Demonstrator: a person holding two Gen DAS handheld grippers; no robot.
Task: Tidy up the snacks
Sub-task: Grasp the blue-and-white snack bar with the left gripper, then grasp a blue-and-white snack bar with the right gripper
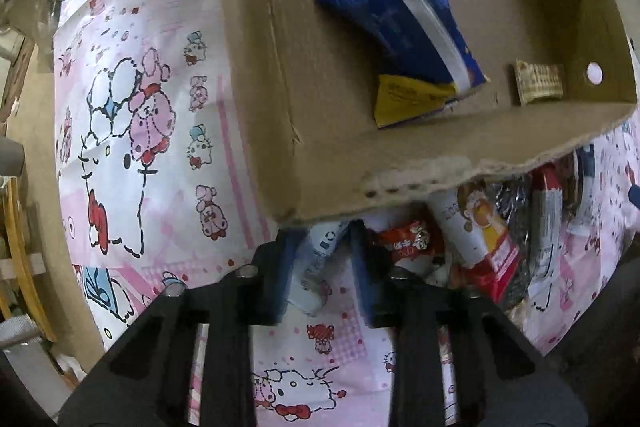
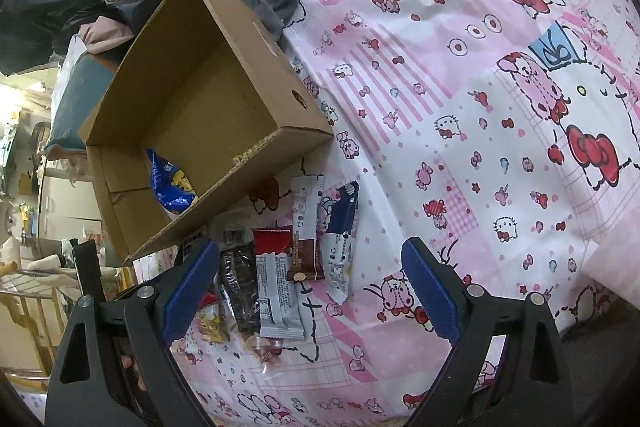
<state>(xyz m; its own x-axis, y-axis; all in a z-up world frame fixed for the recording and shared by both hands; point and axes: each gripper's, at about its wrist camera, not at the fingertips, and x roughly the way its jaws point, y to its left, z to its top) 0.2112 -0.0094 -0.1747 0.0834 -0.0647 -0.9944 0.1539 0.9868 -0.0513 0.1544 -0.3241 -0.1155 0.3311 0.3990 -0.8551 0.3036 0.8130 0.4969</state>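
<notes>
Blue-and-white snack sachet (image 1: 316, 267) half-hidden between the left gripper's (image 1: 323, 269) narrowed jaws, contact unclear; right gripper (image 2: 310, 291) wide, empty.

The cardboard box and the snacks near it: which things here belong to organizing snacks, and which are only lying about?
Belong to the job:
cardboard box
blue bag inside the box
white and blue packet between the left gripper fingers
loose snack packets on the bedsheet

Only lying about:
grey cloth
pink cartoon bedsheet

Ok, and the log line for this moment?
left gripper: straddles white-blue packet, grip unclear | right gripper: open, empty | box: blue bag inside
</notes>
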